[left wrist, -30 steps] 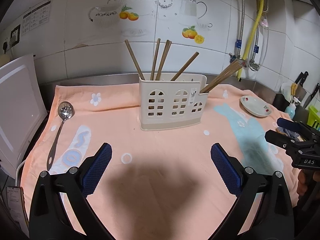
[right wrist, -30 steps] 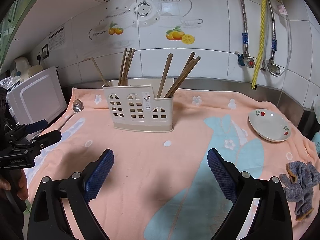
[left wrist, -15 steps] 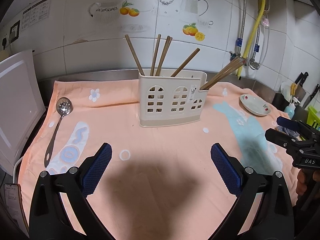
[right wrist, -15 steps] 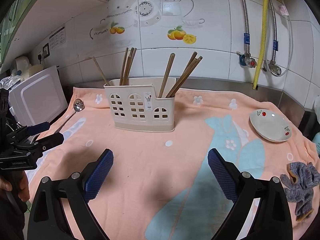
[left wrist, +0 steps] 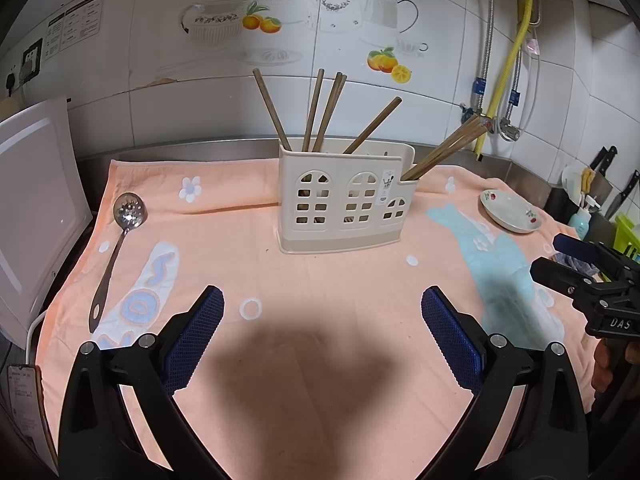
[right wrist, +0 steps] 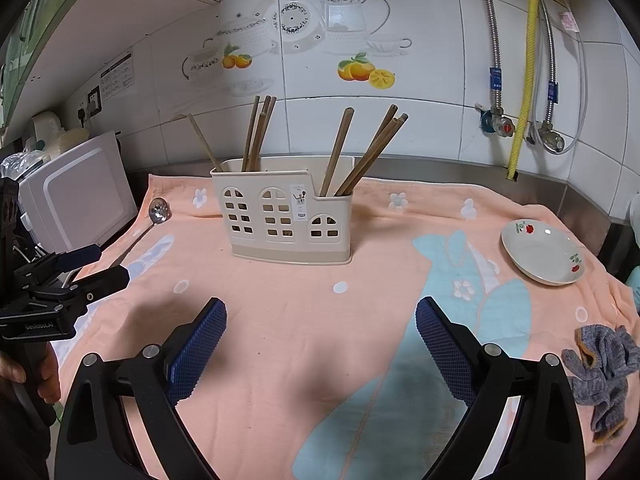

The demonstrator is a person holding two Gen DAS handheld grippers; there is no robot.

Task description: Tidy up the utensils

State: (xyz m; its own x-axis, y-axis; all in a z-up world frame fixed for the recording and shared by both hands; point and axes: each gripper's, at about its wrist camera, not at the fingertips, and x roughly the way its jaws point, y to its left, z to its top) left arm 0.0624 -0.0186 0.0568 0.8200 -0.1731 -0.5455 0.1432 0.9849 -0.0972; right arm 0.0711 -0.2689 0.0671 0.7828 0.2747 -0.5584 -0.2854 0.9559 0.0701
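To the far left of my left gripper (left wrist: 322, 330), the slotted spoon (left wrist: 116, 248) lies flat on the peach towel (left wrist: 320, 380), bowl away from me, handle toward me; it is the one utensil not yet stowed. Both pads of my left gripper stand wide apart, holding nothing, above bare towel. Ahead of both tools, the cream caddy (left wrist: 344, 200) stands upright with chopsticks (left wrist: 320, 112) leaning in its compartments. My right gripper (right wrist: 320, 344) is likewise spread and empty; the saucer (right wrist: 542, 254) sits ahead to its right, the grey cloth (right wrist: 600, 376) just beside it. Recommended procedure: swing the left tool over the spoon handle; align the pads across the shaft; descend until they straddle it; close near mid-handle, since the thin metal may slip.
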